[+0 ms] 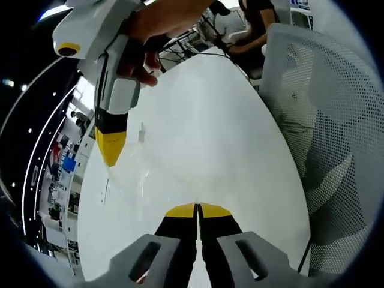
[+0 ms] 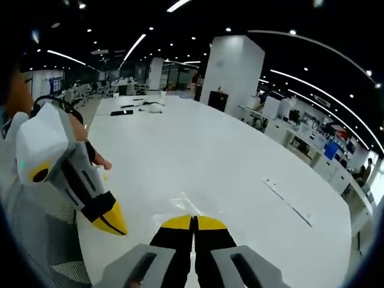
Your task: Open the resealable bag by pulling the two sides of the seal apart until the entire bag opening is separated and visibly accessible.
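Note:
A clear resealable bag (image 1: 133, 175) hangs just over the white table (image 1: 216, 120), faint against it. In the left gripper view it stretches between two yellow tips. My left gripper (image 1: 197, 210) rises from the bottom with its jaws pressed together on the bag's near edge. My right gripper (image 1: 111, 150), held by a hand (image 1: 157, 23), comes down from the upper left, its tip closed on the far edge. In the right gripper view, my right gripper (image 2: 193, 223) is shut with clear film of the bag (image 2: 180, 201) just ahead. The left gripper (image 2: 111, 222) points in from the left.
A white mesh chair (image 1: 327, 120) stands close on the right of the table. A person (image 1: 252, 24) sits at the far end near cables (image 1: 192, 42). A white pillar (image 2: 234, 66) and desks (image 2: 312, 144) lie beyond the table (image 2: 228, 156); dark items (image 2: 129, 111) rest far off.

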